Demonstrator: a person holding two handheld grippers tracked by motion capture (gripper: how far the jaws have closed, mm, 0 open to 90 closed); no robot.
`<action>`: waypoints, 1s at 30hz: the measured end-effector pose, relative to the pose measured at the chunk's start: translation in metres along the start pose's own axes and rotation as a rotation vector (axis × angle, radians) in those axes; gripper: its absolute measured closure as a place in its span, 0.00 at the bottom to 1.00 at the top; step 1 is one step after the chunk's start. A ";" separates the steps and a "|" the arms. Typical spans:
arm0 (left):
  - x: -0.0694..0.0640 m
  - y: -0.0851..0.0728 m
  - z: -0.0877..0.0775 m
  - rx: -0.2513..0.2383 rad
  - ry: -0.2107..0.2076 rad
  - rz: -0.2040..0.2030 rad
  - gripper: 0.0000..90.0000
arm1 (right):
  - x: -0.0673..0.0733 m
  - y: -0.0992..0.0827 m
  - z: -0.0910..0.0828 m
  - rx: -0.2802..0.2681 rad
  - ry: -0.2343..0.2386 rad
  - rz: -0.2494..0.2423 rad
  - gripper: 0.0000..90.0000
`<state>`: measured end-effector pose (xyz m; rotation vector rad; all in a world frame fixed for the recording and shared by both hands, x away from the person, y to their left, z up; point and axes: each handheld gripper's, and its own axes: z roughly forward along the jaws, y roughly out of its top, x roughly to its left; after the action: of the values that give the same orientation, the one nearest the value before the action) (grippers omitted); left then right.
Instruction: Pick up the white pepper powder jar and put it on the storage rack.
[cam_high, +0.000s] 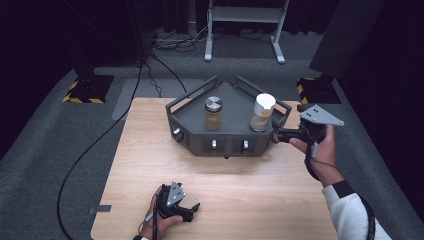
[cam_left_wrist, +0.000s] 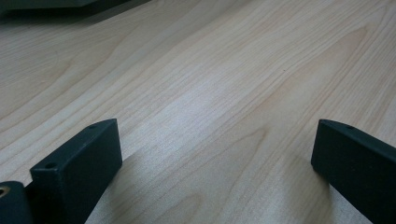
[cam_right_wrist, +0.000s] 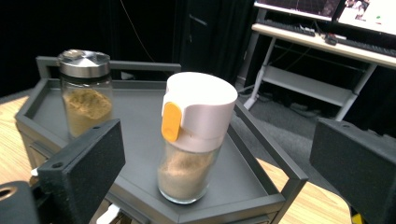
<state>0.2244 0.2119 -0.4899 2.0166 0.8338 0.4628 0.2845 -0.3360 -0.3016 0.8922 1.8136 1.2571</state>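
At right of centre in the high view, the right claw (cam_high: 278, 135), jaws wide and empty, faces the upright white-capped spice jar (cam_high: 262, 113) on the grey tray (cam_high: 192, 125), just left of it. Low on the table (cam_high: 150, 165), the left claw (cam_high: 192, 209) rests open, farther away.

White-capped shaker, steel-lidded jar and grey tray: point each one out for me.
White-capped shaker (cam_right_wrist: 196, 140), right gripper view, on its glass body under the cap.
Steel-lidded jar (cam_right_wrist: 86, 100), right gripper view, on its glass body.
Grey tray (cam_high: 227, 145), high view, on its front wall.
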 end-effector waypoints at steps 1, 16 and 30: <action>0.000 0.000 0.000 0.000 0.000 0.000 0.02 | 0.000 -0.003 -0.004 -0.008 -0.003 -0.002 0.03; 0.000 0.000 0.000 0.000 0.000 0.000 0.02 | 0.003 -0.038 -0.038 -0.029 0.025 0.028 0.04; 0.000 0.000 0.000 0.000 0.000 0.000 0.02 | 0.019 -0.071 -0.046 0.002 0.051 -0.010 0.04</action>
<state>0.2244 0.2119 -0.4899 2.0165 0.8337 0.4630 0.2259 -0.3591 -0.3613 0.8577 1.8571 1.2825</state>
